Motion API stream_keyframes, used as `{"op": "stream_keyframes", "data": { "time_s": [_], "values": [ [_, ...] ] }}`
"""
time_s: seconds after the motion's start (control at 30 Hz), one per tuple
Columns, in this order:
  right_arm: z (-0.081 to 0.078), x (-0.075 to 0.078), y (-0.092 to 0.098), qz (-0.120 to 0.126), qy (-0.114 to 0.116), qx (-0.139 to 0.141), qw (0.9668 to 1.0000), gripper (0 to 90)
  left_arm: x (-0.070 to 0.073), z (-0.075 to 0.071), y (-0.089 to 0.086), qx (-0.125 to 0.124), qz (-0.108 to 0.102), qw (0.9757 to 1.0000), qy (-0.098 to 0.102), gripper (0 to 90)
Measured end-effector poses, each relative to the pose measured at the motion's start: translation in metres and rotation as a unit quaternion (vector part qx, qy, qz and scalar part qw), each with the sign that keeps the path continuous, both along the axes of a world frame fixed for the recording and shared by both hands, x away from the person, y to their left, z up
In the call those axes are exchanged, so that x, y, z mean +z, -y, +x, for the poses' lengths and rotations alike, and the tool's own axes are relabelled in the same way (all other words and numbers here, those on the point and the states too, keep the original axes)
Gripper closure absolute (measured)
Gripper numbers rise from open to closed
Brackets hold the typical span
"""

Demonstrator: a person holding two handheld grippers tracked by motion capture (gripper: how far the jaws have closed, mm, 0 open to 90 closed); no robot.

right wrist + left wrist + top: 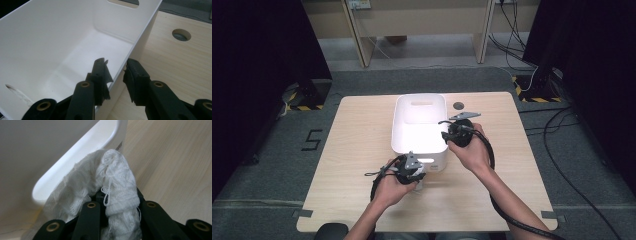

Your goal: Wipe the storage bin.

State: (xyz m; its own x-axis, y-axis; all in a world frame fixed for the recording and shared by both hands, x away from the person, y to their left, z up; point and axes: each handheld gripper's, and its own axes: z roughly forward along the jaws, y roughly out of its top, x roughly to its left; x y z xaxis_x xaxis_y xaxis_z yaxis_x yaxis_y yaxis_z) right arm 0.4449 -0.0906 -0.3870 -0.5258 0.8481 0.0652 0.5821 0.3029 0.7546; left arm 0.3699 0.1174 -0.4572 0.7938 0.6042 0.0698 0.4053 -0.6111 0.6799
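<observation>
A white plastic bin [419, 97] stands in the middle of the wooden table [357, 150]. At the bin's near right corner, my left gripper [422, 172] is shut on a white knitted cloth [117, 182]. The cloth bunches up between the jaws right beside the bin's rim [75, 157]. My right gripper [448, 136] straddles the bin's right wall [140, 32], one jaw inside and one outside, and is shut on it. The bin's inside [50, 37] looks bare.
A round cable hole [458, 105] [181, 34] lies in the table just right of the bin's far corner. Bare tabletop stretches left and right of the bin. Beyond the table, cables [532, 75] run over the grey floor.
</observation>
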Motion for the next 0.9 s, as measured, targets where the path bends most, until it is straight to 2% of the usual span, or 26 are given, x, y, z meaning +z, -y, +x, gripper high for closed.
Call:
{"op": "stream_keyframes", "data": {
  "time_s": [0.5,0.9],
  "values": [
    [0.000,0.000,0.000,0.000,0.001,0.000,1.0000,69.9,-0.012,0.002,0.006,-0.003,0.002,1.0000,-0.005,76.4],
    [0.000,0.000,0.000,0.000,0.002,0.000,1.0000,69.9,-0.012,0.003,0.007,-0.001,-0.002,1.0000,-0.007,76.4]
  ]
}}
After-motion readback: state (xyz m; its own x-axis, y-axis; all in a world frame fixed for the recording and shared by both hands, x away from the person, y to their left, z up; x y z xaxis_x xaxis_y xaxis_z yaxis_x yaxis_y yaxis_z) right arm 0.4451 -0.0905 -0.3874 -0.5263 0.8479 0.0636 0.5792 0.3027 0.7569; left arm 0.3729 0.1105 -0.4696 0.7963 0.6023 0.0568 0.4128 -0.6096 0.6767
